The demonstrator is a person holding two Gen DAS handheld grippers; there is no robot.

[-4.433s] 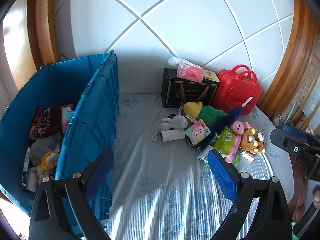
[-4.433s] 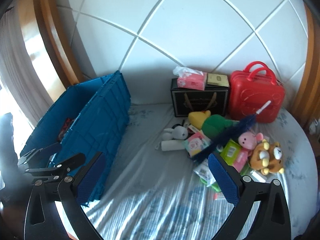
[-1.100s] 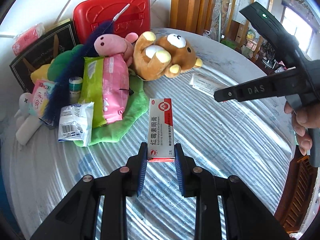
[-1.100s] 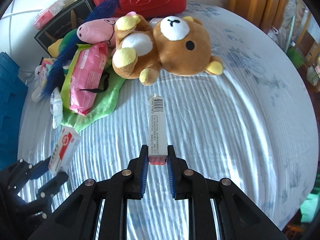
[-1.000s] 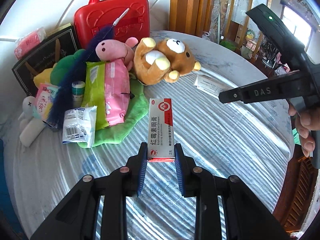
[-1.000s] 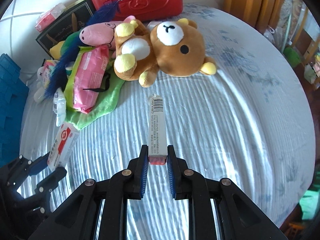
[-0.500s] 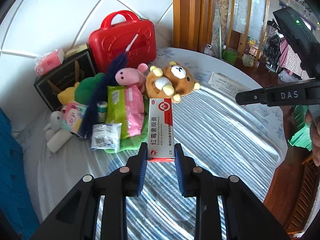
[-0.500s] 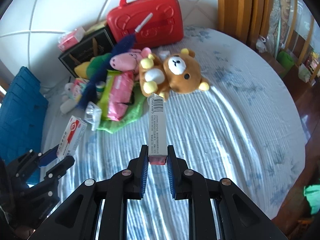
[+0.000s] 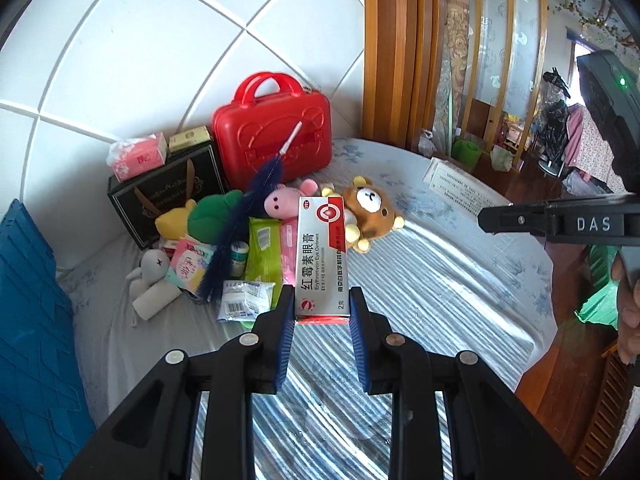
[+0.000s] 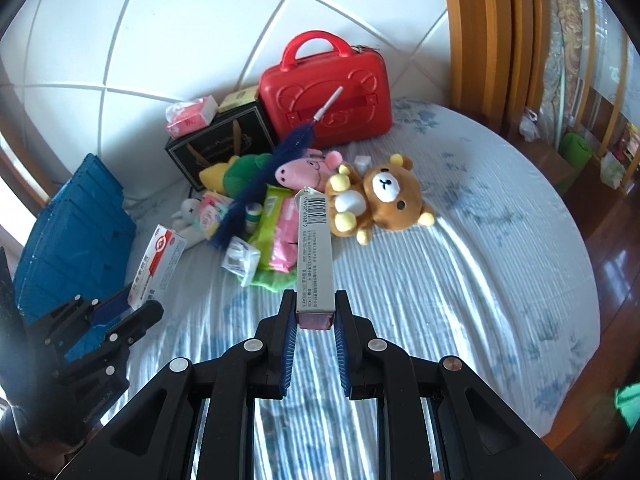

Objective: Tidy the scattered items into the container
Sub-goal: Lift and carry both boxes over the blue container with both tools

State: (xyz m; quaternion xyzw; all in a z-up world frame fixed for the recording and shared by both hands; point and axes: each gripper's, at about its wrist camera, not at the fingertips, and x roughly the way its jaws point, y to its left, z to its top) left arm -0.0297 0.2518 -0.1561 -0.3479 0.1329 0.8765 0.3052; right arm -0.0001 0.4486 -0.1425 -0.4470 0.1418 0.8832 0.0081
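Note:
My left gripper (image 9: 322, 312) is shut on the near end of a red and silver ointment box (image 9: 322, 256), held in the air above the bed. My right gripper (image 10: 315, 320) is shut on a narrow grey box with a barcode (image 10: 315, 252), also lifted. In the right wrist view the left gripper (image 10: 120, 312) and its box (image 10: 160, 264) hang beside the blue crate (image 10: 72, 232). The pile of scattered items lies beyond both: a brown teddy bear (image 10: 384, 196), a pink pig (image 10: 308, 170), wipes packs (image 10: 280, 236) and a blue brush (image 10: 260, 184).
A red case (image 9: 272, 140) and a black box (image 9: 168, 196) with a tissue pack on it stand against the white headboard. The blue crate (image 9: 28, 300) is at the left of the bed. A wooden frame and floor lie to the right.
Both grippers have risen well above the bed with their boxes still gripped. The pile now looks smaller and farther, and the blue crate has come into view at the left.

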